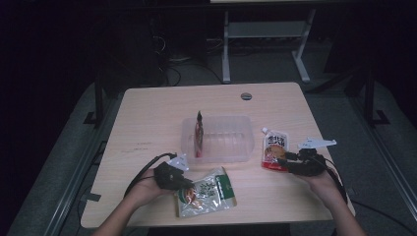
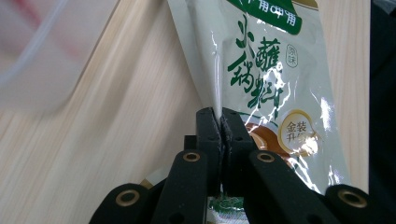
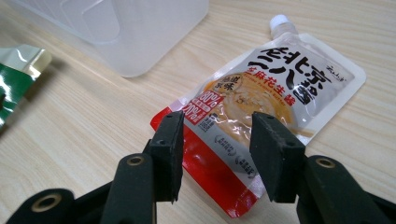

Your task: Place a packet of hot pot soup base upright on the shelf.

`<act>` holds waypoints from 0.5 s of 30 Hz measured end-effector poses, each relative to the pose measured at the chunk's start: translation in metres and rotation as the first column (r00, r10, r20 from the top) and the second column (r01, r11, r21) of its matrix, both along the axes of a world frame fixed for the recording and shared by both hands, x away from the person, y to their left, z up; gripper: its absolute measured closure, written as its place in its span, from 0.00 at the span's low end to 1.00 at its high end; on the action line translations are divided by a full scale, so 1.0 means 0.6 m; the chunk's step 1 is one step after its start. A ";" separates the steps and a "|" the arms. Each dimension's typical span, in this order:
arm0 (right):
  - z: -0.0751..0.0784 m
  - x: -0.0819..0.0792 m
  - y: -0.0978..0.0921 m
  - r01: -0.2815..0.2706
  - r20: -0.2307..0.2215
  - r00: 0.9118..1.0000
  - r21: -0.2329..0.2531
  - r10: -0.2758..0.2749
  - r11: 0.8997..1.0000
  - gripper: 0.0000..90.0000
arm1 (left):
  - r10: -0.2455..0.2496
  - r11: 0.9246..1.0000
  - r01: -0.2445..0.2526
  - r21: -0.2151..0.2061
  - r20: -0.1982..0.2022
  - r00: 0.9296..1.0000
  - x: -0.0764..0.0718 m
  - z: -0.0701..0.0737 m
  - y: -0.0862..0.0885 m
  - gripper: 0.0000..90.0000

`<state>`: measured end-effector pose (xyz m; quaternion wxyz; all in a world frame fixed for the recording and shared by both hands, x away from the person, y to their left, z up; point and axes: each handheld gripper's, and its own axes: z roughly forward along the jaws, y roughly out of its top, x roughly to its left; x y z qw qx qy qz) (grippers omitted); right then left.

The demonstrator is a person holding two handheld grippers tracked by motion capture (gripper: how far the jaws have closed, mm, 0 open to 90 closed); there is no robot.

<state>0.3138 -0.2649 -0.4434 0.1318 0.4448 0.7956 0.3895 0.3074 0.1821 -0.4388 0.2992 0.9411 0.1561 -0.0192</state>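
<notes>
A silver and green sauce packet [image 1: 206, 191] lies flat near the table's front edge. My left gripper [image 1: 183, 182] is shut on its left edge; in the left gripper view the jaws pinch the foil of the packet [image 2: 261, 84] at the gripper's tip [image 2: 220, 122]. A red and white spouted pouch [image 1: 274, 150] lies right of a clear plastic bin [image 1: 216, 139]. My right gripper [image 1: 287, 158] stands open over the lower end of the pouch [image 3: 261, 98], one jaw on each side of it [image 3: 215, 140]. A dark red packet [image 1: 198, 133] stands upright inside the bin.
The wooden table [image 1: 147, 113] has a grey grommet [image 1: 246, 96] near its far edge. A corner of the bin [image 3: 140, 32] and the green packet's end [image 3: 16, 74] appear in the right gripper view. Desk legs [image 1: 226, 49] stand on the dark floor behind.
</notes>
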 end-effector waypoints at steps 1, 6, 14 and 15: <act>0.001 0.000 0.000 0.000 0.004 1.000 0.000 0.000 1.000 0.60 | 0.005 1.000 -0.005 0.003 -0.003 1.000 -0.001 0.001 0.010 0.98; 0.003 -0.001 -0.001 0.005 0.000 1.000 0.005 -0.005 1.000 0.58 | 0.037 0.999 -0.037 -0.001 -0.007 0.999 -0.004 0.002 0.059 0.98; 0.002 -0.001 -0.001 0.002 0.008 1.000 -0.002 -0.002 1.000 0.58 | 0.110 0.990 -0.107 -0.097 0.027 0.994 -0.001 0.018 0.078 0.74; 0.002 -0.001 -0.001 0.005 0.003 1.000 -0.002 -0.005 1.000 0.59 | 0.123 0.986 -0.118 -0.117 0.034 0.992 -0.002 0.025 0.078 0.68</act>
